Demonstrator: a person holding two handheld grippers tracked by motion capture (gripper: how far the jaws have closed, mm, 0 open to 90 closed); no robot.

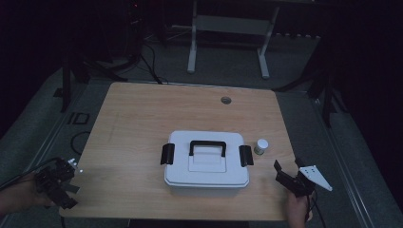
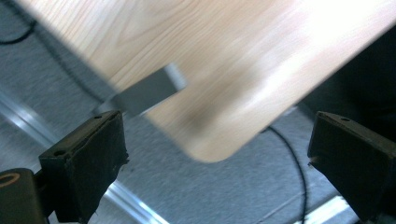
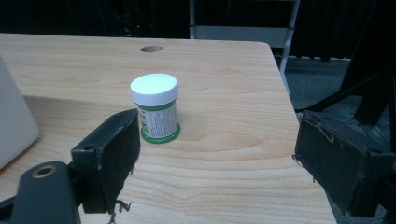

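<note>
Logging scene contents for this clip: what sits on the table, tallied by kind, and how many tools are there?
Lidded white boxes with black handle and latches: 1, the box
Small white-capped jars: 1, the jar
Handheld tools: 2, the left tool and right tool, both open
Total: 4

A light wooden desk with rounded corners (image 1: 138, 118) carries two things. A white plastic lidded box with a black handle and black side latches (image 1: 206, 171) sits near its middle. Just beside the box's right end, apart from it, a small white-capped jar with a green label (image 1: 261, 146) stands upright. A round cable hole (image 1: 225, 100) marks the far edge.
</note>
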